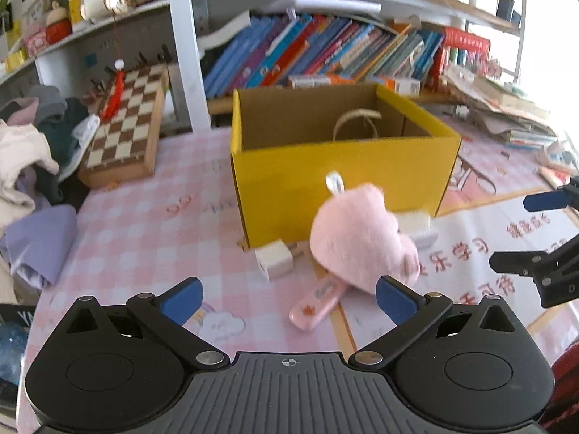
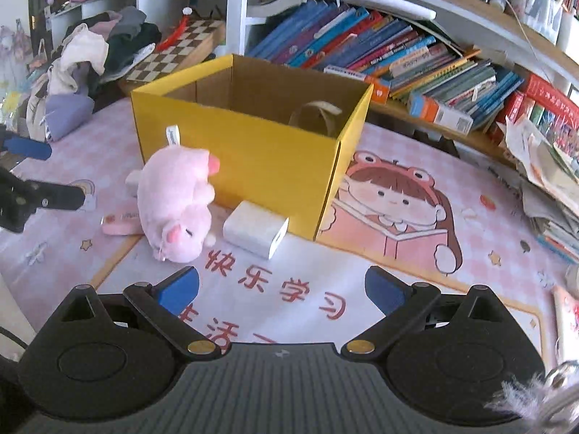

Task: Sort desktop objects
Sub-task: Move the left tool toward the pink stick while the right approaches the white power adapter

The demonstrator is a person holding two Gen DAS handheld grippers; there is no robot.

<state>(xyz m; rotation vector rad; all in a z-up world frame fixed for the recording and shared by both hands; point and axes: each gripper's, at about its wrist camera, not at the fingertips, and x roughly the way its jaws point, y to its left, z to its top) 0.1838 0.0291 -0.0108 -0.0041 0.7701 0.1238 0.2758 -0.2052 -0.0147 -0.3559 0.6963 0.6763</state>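
A pink plush pig (image 1: 360, 238) (image 2: 177, 204) lies on the desk mat in front of an open yellow cardboard box (image 1: 340, 177) (image 2: 253, 152). A roll of tape (image 1: 356, 123) (image 2: 315, 117) sits inside the box. A small white charger (image 1: 274, 258), a larger white charger (image 2: 255, 233) (image 1: 418, 228) and a pink flat stick (image 1: 316, 302) (image 2: 121, 222) lie beside the pig. My left gripper (image 1: 289, 298) is open just short of the pig and the pink stick. My right gripper (image 2: 282, 287) is open over the mat, near the larger charger. Nothing is held.
A chessboard box (image 1: 125, 133) and a pile of clothes (image 1: 32, 152) lie at the left. Leaning books (image 2: 398, 54) fill the shelf behind the box. Stacked papers (image 2: 546, 177) sit at the right. Each gripper shows in the other's view: the right gripper (image 1: 539, 238), the left gripper (image 2: 32, 177).
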